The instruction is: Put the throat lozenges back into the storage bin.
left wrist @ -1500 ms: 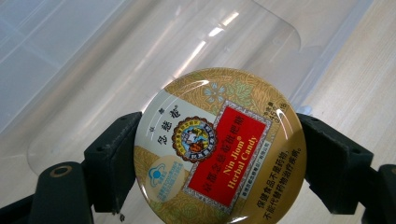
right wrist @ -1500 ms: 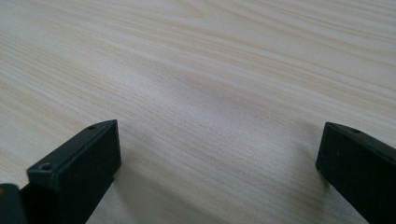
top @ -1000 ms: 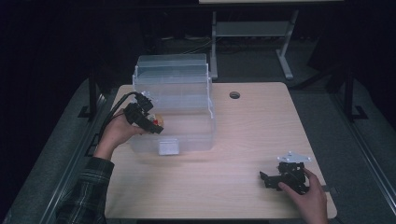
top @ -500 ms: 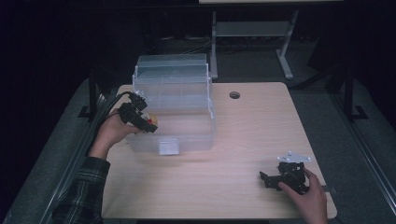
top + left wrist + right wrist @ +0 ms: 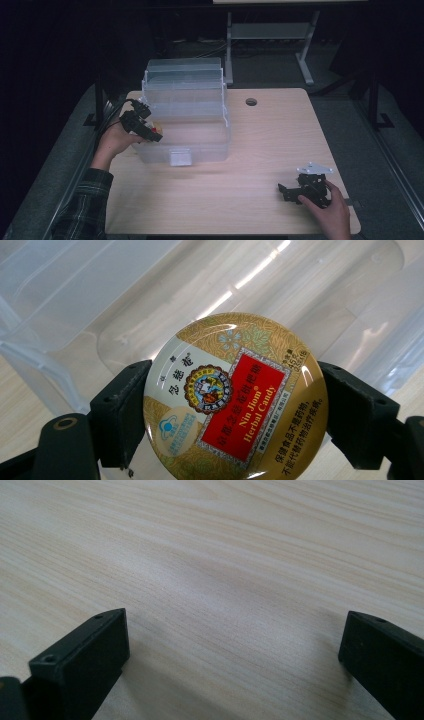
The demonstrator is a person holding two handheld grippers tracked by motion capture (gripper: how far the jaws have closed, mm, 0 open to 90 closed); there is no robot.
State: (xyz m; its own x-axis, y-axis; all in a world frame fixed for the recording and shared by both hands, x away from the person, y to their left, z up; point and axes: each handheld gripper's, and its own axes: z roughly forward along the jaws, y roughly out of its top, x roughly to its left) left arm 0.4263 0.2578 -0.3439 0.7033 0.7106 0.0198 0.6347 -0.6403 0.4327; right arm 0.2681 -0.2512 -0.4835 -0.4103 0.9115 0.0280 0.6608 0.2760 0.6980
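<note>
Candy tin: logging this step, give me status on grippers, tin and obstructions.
Left gripper shut on candy tin, over clear storage box. Right gripper open, idle over table. Nothing in the way.

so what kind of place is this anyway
Probably a lab or recording workspace, not a home. A pale wooden desk with a cable hole stands in a dark room, the left tongs hold a candy tin over a clear plastic organiser box, and a metal-framed stand sits behind.
</note>
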